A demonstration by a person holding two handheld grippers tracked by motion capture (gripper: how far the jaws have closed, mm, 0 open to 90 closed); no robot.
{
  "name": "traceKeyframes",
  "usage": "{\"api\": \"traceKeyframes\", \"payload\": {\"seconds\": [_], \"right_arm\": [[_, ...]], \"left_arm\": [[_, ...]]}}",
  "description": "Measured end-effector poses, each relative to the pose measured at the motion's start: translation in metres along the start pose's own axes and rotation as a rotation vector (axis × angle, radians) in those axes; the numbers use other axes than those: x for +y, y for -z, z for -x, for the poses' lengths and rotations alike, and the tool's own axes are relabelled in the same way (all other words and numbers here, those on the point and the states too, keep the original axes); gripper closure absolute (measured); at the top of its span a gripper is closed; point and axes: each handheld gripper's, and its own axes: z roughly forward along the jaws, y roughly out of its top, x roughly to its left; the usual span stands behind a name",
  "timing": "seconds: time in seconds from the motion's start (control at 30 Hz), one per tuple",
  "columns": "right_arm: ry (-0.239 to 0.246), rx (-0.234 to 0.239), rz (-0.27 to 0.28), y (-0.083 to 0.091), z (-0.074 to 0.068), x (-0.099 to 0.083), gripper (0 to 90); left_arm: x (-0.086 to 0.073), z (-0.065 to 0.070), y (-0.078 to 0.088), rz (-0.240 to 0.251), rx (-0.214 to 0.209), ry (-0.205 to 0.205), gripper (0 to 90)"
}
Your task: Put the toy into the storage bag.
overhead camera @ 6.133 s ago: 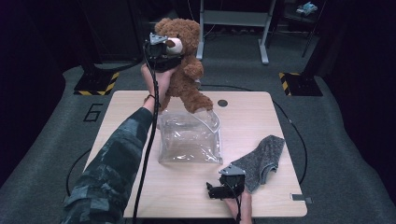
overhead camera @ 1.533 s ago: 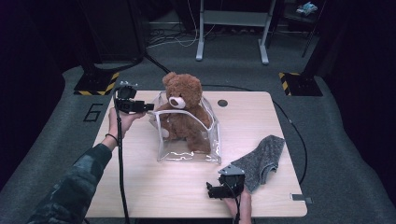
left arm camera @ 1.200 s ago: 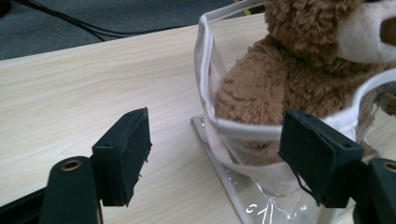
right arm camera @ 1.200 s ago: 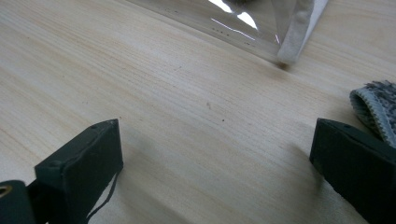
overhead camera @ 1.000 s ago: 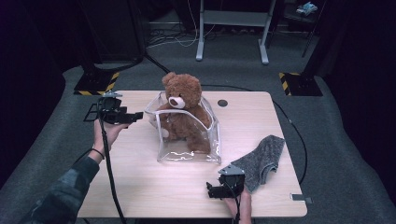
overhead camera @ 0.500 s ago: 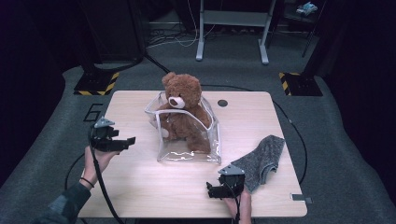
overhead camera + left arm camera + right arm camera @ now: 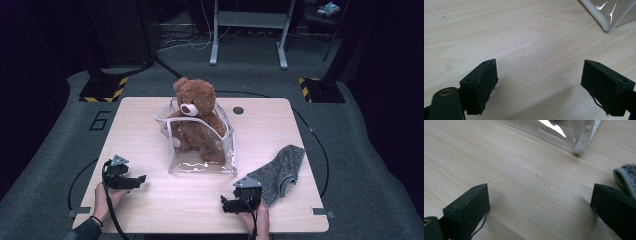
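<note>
Your left gripper (image 7: 141,178) rests low on the desk (image 7: 150,125), jaws released — nothing between them. Your right gripper (image 7: 223,204) matches it, just beside the grey cloth (image 7: 282,167) — teddy bear (image 7: 196,112) sits in the clear bag (image 7: 220,162).

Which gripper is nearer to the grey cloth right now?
The right. The right gripper rests at the table's near edge with the grey cloth just beside it, while the left gripper sits across the table, beyond the clear bag.

Black claws (image 7: 141,178); grey three-cornered plates
</note>
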Motion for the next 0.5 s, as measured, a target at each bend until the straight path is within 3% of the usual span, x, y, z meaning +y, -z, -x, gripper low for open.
{"api": "traceKeyframes", "payload": {"seconds": [0.1,0.13,0.23,0.5], "right_arm": [[0.006,-0.001,0.000,0.000,0.000,0.000,1.5],[-0.001,-0.002,0.001,0.000,0.000,0.000,1.5],[-0.006,-0.010,0.002,-0.001,-0.002,0.001,1.5],[-0.007,-0.035,-0.003,-0.002,-0.001,0.001,0.0]], "left_arm": [[-0.006,0.005,-0.003,0.053,0.039,0.009,13.0],[-0.008,0.005,-0.004,0.062,0.049,-0.012,12.9],[-0.014,0.007,-0.005,0.111,0.066,-0.007,12.8],[-0.014,0.008,-0.005,0.108,0.079,-0.006,13.0]]}}
